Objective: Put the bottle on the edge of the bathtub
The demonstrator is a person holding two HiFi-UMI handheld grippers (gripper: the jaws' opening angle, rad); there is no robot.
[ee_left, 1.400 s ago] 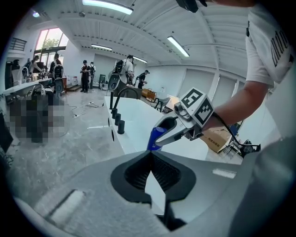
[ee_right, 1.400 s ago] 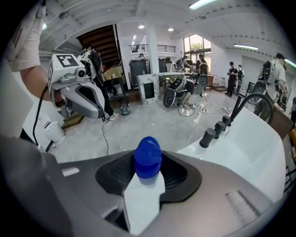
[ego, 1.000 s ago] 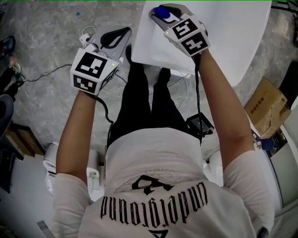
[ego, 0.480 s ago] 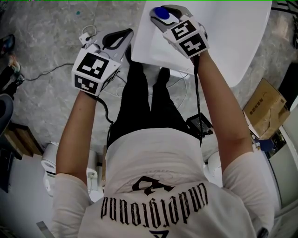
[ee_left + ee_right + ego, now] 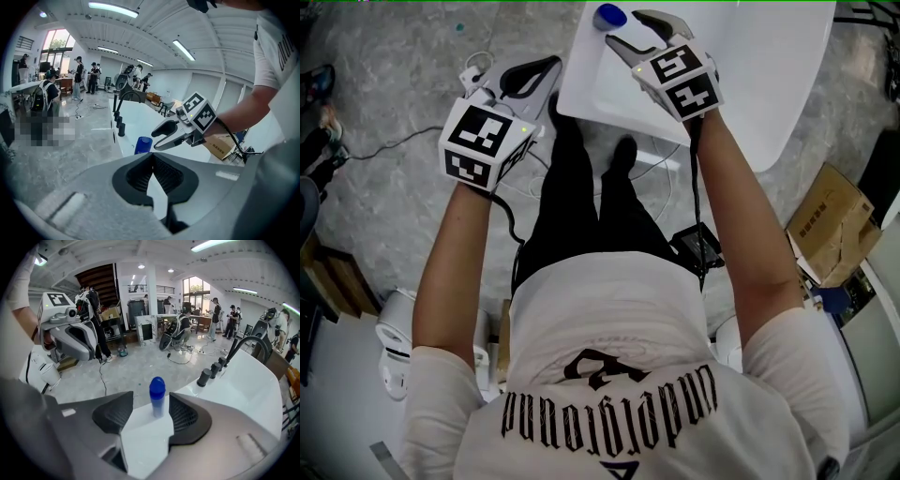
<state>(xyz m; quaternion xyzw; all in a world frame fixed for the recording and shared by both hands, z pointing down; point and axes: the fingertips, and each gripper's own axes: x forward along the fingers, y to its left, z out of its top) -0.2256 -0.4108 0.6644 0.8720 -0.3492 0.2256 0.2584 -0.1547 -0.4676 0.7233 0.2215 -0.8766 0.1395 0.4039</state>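
A bottle (image 5: 609,16) with a blue cap stands upright on the white bathtub's edge (image 5: 581,94), near its corner. My right gripper (image 5: 630,28) is just behind it, and its jaws are opening. In the right gripper view the bottle (image 5: 157,397) stands free just beyond the two black pads (image 5: 187,416), which do not touch it. My left gripper (image 5: 539,75) hangs over the floor left of the tub, shut and empty. The left gripper view shows the bottle (image 5: 143,145) beside the right gripper (image 5: 161,138).
Black tap knobs (image 5: 211,371) and a curved faucet (image 5: 246,345) line the tub rim farther along. A cardboard box (image 5: 830,220) lies at the right, and cables (image 5: 394,145) cross the grey floor. Several people stand in the background.
The right gripper's jaws have spread and drawn back from the bottle. It now stands free on the tub edge. The left gripper has barely moved.
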